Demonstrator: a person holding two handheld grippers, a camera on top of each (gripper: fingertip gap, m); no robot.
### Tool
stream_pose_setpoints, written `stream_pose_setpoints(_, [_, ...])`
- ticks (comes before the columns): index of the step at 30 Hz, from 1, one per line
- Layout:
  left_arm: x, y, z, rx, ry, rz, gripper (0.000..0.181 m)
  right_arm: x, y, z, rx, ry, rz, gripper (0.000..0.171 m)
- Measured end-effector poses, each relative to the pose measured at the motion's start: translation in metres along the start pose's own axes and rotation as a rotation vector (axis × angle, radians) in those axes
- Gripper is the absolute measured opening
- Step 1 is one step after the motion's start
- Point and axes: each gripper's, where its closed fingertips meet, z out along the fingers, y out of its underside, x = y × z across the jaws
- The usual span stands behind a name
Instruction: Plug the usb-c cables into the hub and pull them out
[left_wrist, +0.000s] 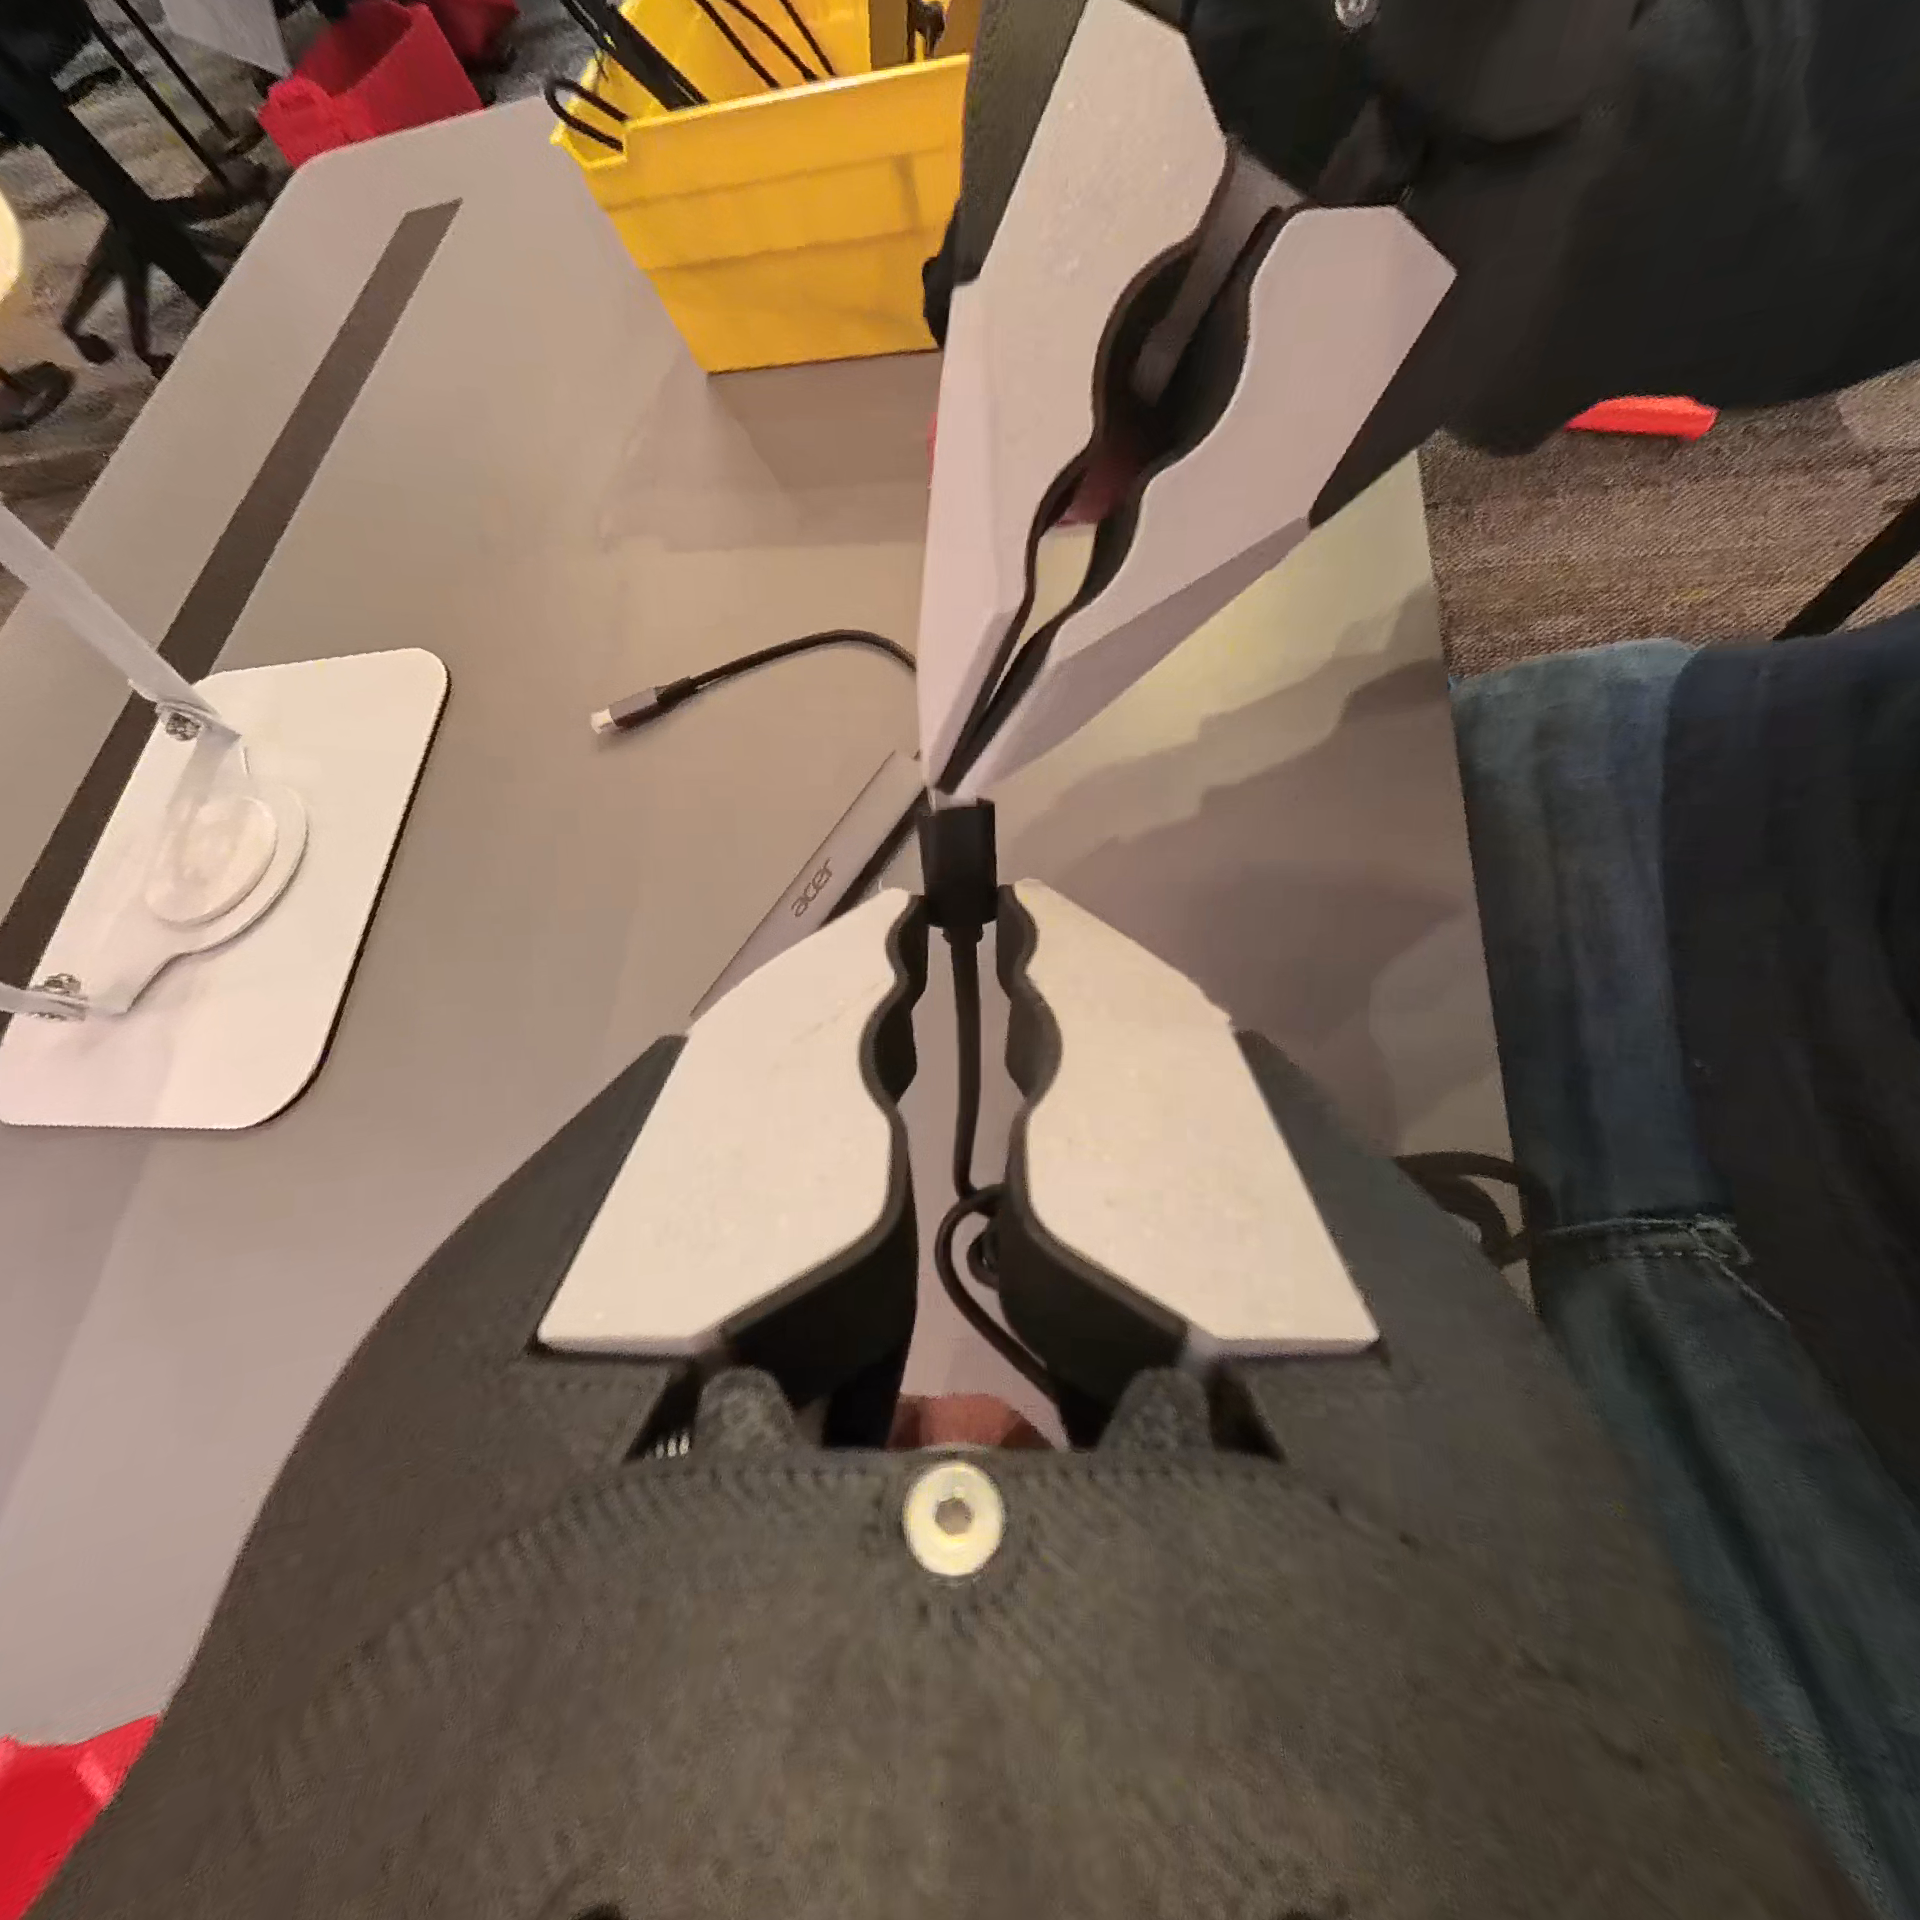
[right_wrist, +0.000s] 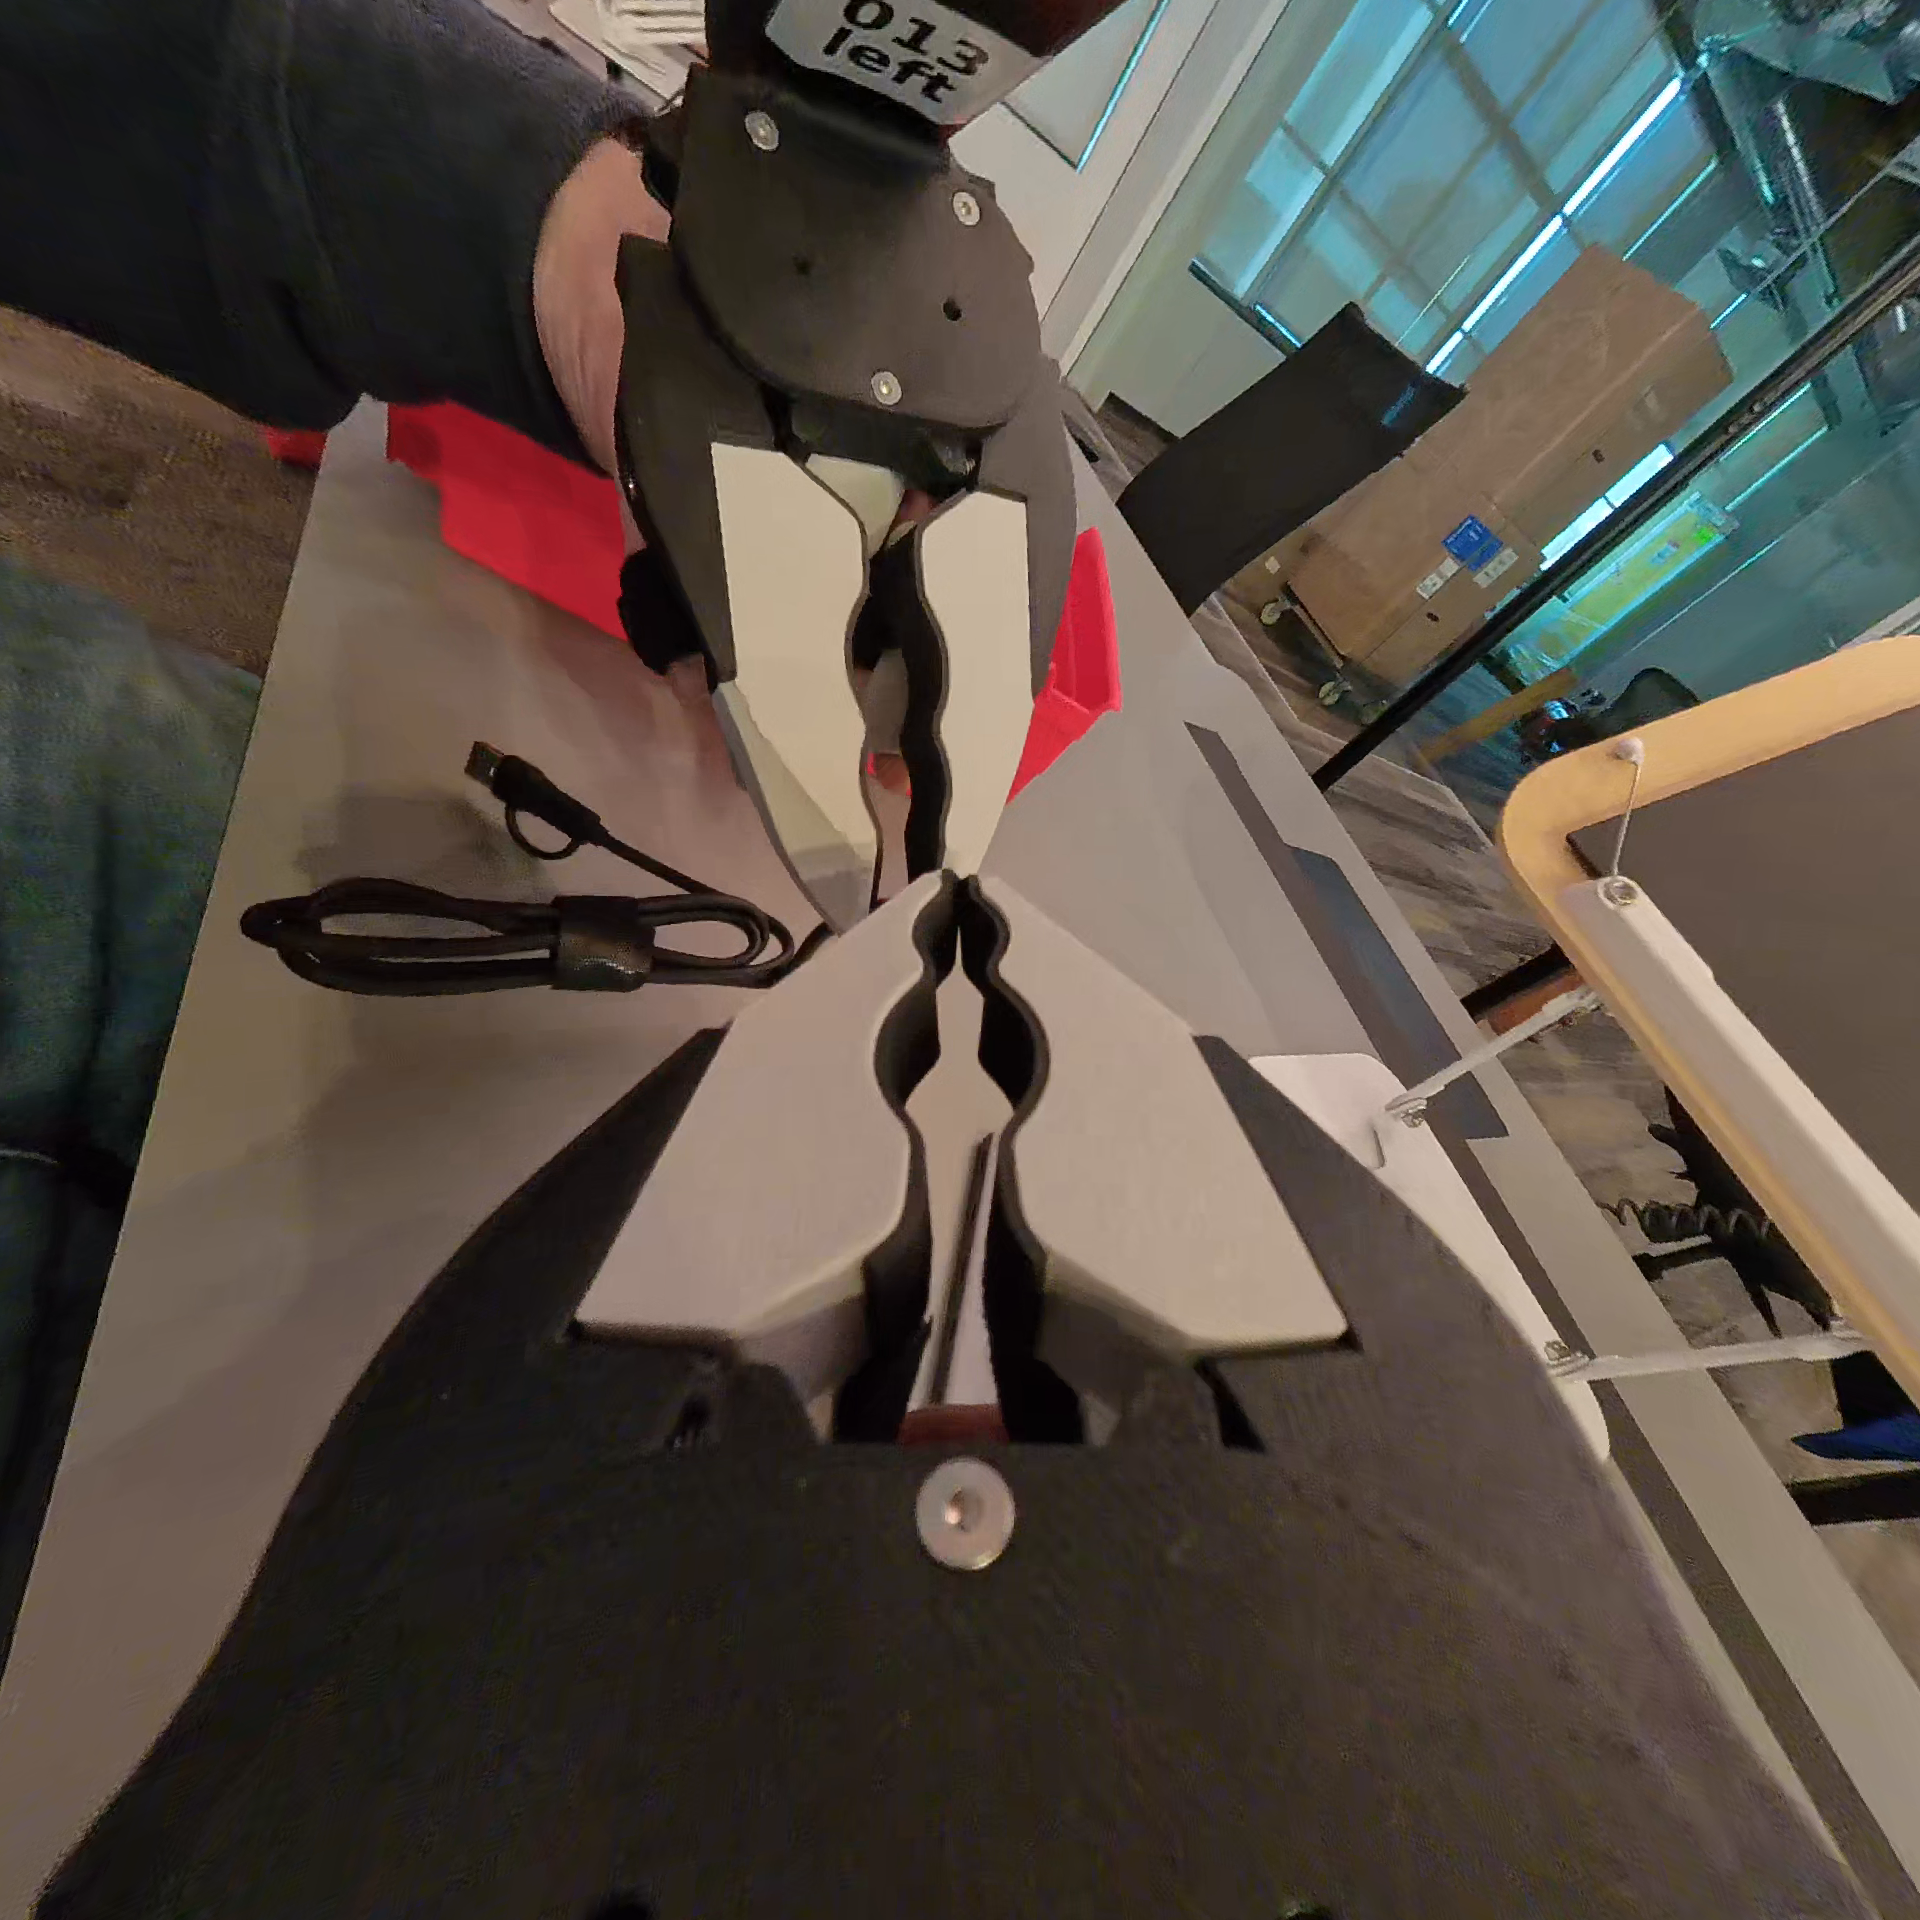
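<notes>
In the left wrist view my left gripper (left_wrist: 958, 899) is shut on the black usb-c plug (left_wrist: 958, 847). Its cable (left_wrist: 961, 1039) runs back between the fingers. The plug's metal tip points away from me, a little above the grey hub (left_wrist: 805, 904) that lies flat on the table (left_wrist: 499, 499). My right gripper (left_wrist: 951, 784) comes down from above with its pads together, right at that metal tip. I cannot tell whether it pinches the tip. In the right wrist view my right gripper (right_wrist: 956, 885) is shut, facing the left gripper (right_wrist: 909, 857).
A loose grey plug on a black lead (left_wrist: 629, 717) lies left of the hub. A yellow bin (left_wrist: 790, 229) stands at the far edge, and a white stand base (left_wrist: 239, 894) on the left. A bundled black cable (right_wrist: 520, 935) and a red bin (right_wrist: 499, 520) are near the table's other end. The grippers are tip to tip, or close to it. From either gripper's tips it is about 15 centimetres to the grey hub (left_wrist: 805, 904).
</notes>
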Motion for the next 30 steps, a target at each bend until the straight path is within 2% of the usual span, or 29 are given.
stream_pose_setpoints(3, [0.005,0.002,0.004,-0.013,0.019,0.001,0.012,0.002,0.003,-0.002,-0.012,0.009,-0.021,0.000])
stream_pose_setpoints(5, [0.006,0.005,0.006,-0.034,0.029,0.006,0.012,0.002,0.008,-0.006,-0.072,0.012,-0.121,0.000])
stream_pose_setpoints(8, [0.009,0.006,0.006,-0.053,0.049,-0.008,0.012,-0.002,0.015,-0.009,-0.191,0.011,-0.314,0.012])
stream_pose_setpoints(12, [0.013,0.011,0.009,-0.101,0.085,-0.039,0.012,-0.014,0.010,-0.005,-0.236,-0.017,-0.454,0.021])
stream_pose_setpoints(15, [0.016,0.016,0.011,-0.126,0.109,-0.051,0.012,-0.021,0.014,0.001,-0.287,-0.032,-0.540,0.020])
stream_pose_setpoints(19, [0.015,0.021,0.010,-0.157,0.120,-0.063,0.012,-0.029,0.023,0.008,-0.338,-0.058,-0.596,0.009])
stream_pose_setpoints(25, [0.023,0.022,0.003,-0.173,0.200,-0.096,0.012,-0.037,0.021,0.008,-0.352,-0.104,-0.628,0.020])
stream_pose_setpoints(30, [0.037,0.027,-0.003,-0.194,0.315,-0.147,0.012,-0.040,0.025,0.018,-0.395,-0.083,-0.716,0.015])
